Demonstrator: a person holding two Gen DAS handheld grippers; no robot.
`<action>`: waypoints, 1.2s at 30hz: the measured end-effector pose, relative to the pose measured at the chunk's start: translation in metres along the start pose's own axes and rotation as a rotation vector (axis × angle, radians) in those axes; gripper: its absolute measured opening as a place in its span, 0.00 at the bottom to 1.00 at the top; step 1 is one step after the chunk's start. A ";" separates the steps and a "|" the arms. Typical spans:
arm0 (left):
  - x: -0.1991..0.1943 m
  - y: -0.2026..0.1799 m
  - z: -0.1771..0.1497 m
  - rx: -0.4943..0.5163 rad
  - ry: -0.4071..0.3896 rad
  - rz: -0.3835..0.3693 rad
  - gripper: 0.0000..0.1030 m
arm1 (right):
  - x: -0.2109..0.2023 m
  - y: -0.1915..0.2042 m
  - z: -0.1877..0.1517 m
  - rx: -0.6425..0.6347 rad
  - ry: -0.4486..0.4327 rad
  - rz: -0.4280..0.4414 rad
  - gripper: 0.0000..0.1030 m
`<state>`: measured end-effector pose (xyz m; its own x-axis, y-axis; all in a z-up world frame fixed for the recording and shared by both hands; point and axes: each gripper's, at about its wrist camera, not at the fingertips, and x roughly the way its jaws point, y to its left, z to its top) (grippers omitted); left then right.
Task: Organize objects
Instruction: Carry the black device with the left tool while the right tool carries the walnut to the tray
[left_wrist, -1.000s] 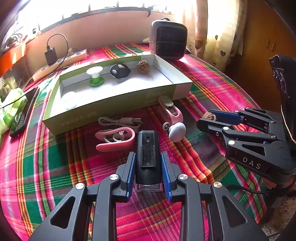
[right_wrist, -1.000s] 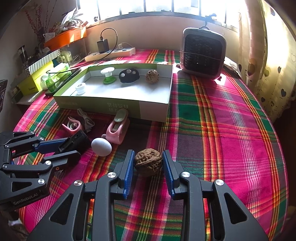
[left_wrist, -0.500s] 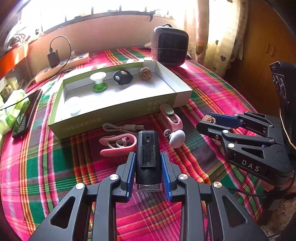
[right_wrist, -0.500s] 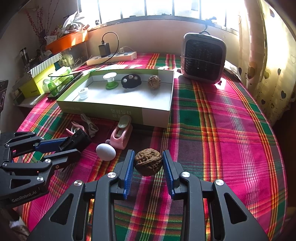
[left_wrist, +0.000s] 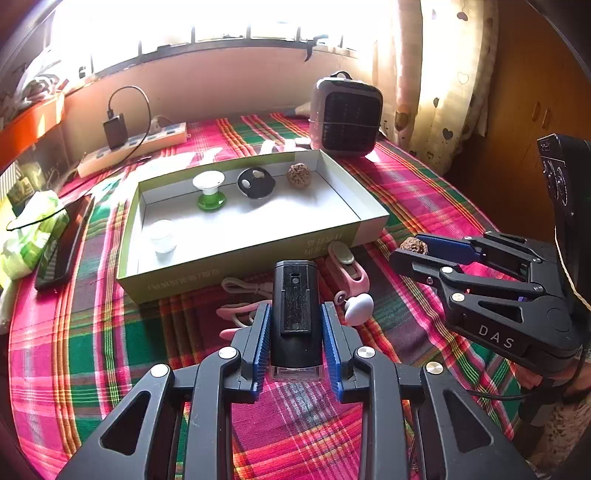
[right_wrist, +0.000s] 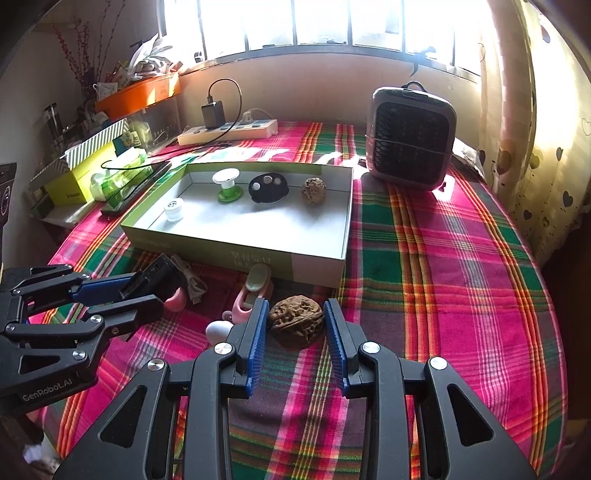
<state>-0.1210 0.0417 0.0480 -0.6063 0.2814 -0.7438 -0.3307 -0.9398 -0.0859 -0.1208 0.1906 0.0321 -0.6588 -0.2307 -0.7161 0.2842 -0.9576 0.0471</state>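
Observation:
My left gripper (left_wrist: 295, 328) is shut on a black boxy device (left_wrist: 294, 310) and holds it above the plaid cloth. My right gripper (right_wrist: 295, 328) is shut on a brown walnut (right_wrist: 296, 321), also lifted. Both grippers hover in front of the green-rimmed box (left_wrist: 236, 271), which holds a green-and-white spool (left_wrist: 209, 192), a black disc (left_wrist: 256, 181), a second walnut (left_wrist: 299, 175) and a small white cap (left_wrist: 161, 235). On the cloth before the box lie a pink clip (left_wrist: 345, 267), a white egg-shaped piece (left_wrist: 358, 308), a cable (left_wrist: 243, 286) and another pink clip (left_wrist: 236, 317).
A small grey heater (right_wrist: 410, 138) stands behind the box on the right. A power strip with a charger (right_wrist: 227, 133) lies at the back. A phone (left_wrist: 62, 243) and green packets (left_wrist: 29, 232) lie left of the box. The table edge drops off at the right.
Both grippers have risen with their objects still held, so the box and table look farther away and lower in both views.

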 end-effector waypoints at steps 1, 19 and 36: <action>0.000 0.001 0.002 -0.001 -0.003 0.003 0.24 | 0.000 0.000 0.002 -0.002 -0.002 -0.001 0.31; 0.010 0.041 0.039 -0.067 -0.043 0.050 0.24 | 0.021 0.006 0.041 -0.032 -0.018 0.009 0.31; 0.042 0.080 0.072 -0.121 -0.028 0.129 0.24 | 0.061 0.001 0.077 -0.039 0.007 -0.008 0.31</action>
<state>-0.2253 -0.0077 0.0580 -0.6587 0.1605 -0.7351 -0.1602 -0.9845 -0.0714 -0.2142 0.1620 0.0426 -0.6565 -0.2218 -0.7210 0.3062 -0.9519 0.0140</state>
